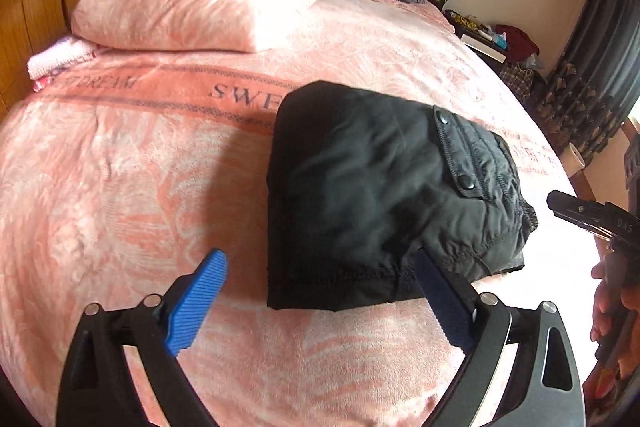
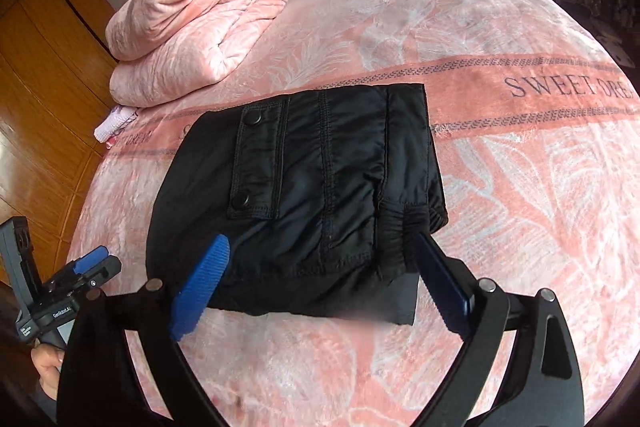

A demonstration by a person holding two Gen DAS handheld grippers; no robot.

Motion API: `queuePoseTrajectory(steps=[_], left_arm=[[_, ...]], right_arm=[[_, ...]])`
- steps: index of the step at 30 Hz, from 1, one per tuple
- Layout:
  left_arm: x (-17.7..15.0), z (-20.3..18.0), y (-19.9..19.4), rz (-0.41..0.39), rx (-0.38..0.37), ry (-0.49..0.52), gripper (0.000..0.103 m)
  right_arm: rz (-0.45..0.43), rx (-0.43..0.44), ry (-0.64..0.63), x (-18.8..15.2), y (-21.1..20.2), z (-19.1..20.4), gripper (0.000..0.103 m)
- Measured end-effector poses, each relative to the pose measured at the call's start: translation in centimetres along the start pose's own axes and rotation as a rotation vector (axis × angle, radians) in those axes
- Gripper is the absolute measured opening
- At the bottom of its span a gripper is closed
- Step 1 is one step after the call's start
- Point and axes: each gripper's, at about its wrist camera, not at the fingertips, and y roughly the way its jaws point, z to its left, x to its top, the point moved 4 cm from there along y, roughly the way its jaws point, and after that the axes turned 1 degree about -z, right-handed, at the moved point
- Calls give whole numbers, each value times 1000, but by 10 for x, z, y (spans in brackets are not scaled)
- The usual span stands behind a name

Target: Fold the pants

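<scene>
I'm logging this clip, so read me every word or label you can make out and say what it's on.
"SWEET DRE", cut off by the frame edge: woven band of the pink bedspread.
"SWE", then hidden by the black pants: same band, left wrist view.
"DAS": right tool.
"GenRobot.AI": left tool.
Smaller print below it: too small to read.

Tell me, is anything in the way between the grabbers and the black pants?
Nothing visible is. The black pants lie folded on the pink bedspread, right ahead of the open left gripper and open right gripper.
</scene>
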Motion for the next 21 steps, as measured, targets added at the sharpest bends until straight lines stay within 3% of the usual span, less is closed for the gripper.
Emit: queuePoseTrajectory(steps=[3, 10, 14, 21], left_arm=[[-5, -11, -58, -85, 22, 18, 99], [-22, -33, -167, -161, 87, 62, 99], [-35, -44, -225, -220, 79, 55, 99], [-65, -71, -312, -303, 67, 87, 99]], right_arm=[[-13, 39, 67, -22, -37, 9, 96], [-104, 96, 106, -72, -142, 37, 97], [-186, 82, 92, -100, -208, 53, 100], [-297, -22, -22, -148, -298, 85, 100]])
